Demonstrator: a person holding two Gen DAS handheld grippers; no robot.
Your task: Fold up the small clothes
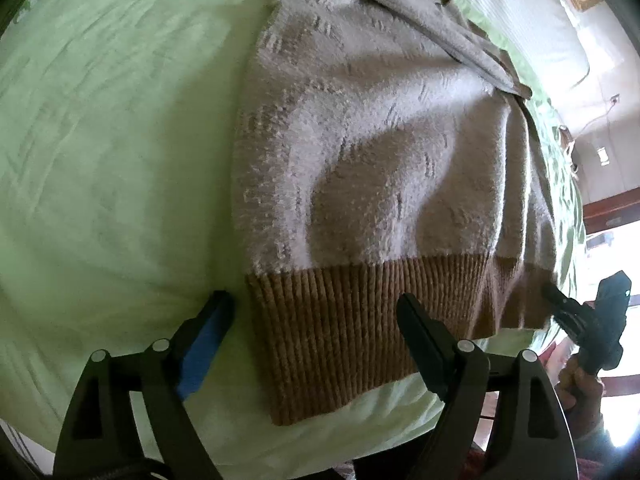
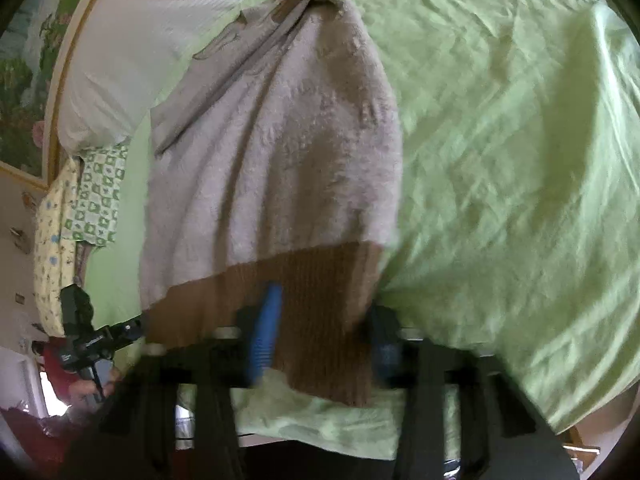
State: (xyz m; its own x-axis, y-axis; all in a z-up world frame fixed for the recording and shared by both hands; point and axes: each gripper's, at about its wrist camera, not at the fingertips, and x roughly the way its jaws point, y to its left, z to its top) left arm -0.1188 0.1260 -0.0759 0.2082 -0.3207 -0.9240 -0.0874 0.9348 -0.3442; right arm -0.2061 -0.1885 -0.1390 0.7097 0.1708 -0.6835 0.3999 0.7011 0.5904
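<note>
Left gripper (image 1: 316,320) jaws wide apart, straddling the ribbed hem (image 1: 360,320) corner of the sweater (image 1: 360,140), gripping nothing. Right gripper (image 2: 324,344) blurred, seems clamped on the hem's other corner. Sweater flat on green sheet (image 1: 100,160). Advice: pinch both hem layers, lift evenly.

The sweater (image 1: 380,152) under my tongs is fuzzy knit, its pale body looped and rough like terry, its brown hem band (image 1: 352,328) ribbed in tight vertical cords. The green bedsheet (image 1: 112,152) is thin matt cloth, finely creased. My left tongs (image 1: 312,316) look like matt black plastic with dull silver rivets and a blue pad (image 1: 202,354), ridged on my right tongs (image 2: 320,332).
</note>
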